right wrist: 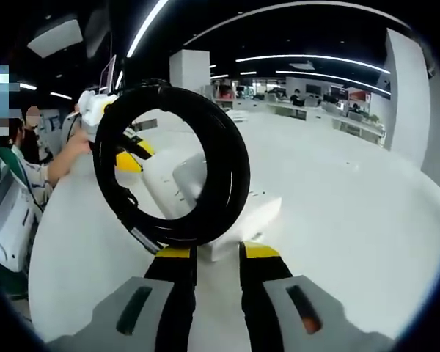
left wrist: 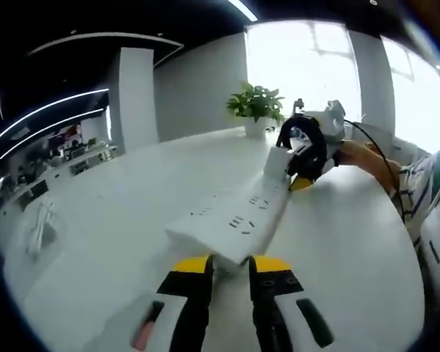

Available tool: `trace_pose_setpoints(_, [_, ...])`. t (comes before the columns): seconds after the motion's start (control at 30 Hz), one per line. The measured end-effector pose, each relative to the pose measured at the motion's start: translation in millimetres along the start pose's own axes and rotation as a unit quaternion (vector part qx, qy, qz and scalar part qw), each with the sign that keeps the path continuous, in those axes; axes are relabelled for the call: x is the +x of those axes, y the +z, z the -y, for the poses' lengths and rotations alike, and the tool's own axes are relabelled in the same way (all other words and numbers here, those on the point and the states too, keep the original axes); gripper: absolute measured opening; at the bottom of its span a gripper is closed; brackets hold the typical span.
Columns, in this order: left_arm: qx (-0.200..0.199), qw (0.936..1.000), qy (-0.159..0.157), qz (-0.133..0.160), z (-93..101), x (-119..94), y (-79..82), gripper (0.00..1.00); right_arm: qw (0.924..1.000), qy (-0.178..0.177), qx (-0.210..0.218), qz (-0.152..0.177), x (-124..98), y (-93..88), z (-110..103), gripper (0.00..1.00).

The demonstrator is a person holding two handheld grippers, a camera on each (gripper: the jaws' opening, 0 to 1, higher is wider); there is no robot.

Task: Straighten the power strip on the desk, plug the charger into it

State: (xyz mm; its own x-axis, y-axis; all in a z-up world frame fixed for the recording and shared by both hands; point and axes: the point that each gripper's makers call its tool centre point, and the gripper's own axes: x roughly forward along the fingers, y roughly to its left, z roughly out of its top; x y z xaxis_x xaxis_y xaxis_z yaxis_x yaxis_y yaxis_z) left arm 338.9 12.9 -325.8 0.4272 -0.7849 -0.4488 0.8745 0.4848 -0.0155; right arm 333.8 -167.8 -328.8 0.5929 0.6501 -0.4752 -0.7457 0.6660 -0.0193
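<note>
The power strip (left wrist: 238, 216) is seen lifted above the white desk (left wrist: 117, 220), held at both ends. Its near end is clamped between the jaws of the left gripper (left wrist: 231, 265). The far end, beside the coiled black cable (right wrist: 172, 165), is pinched by the right gripper (right wrist: 214, 253). The body is judged rigid, light and smooth-sided, so the short ends are the surest hold; the stiff coil may drag it askew. A potted plant (left wrist: 255, 106) stands beyond.
</note>
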Motion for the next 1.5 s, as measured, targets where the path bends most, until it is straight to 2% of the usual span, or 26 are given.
trace_pose_setpoints(0.43, [-0.018,0.9997,0.016,0.002,-12.4,0.5,-0.6,0.2,1.0,0.004,0.004,-0.004,10.7,5.3,5.3,0.22])
trace_pose_setpoints(0.67, [-0.033,0.9991,0.025,0.007,-20.0,2.1,0.2,0.2,0.9998,0.006,0.02,-0.002,18.1,7.6,9.0,0.22])
trace_pose_setpoints(1.5, [-0.036,0.9959,0.083,0.011,-55.1,6.6,3.0,0.21,0.9995,-0.003,0.031,-0.004,43.8,16.4,17.0,0.21])
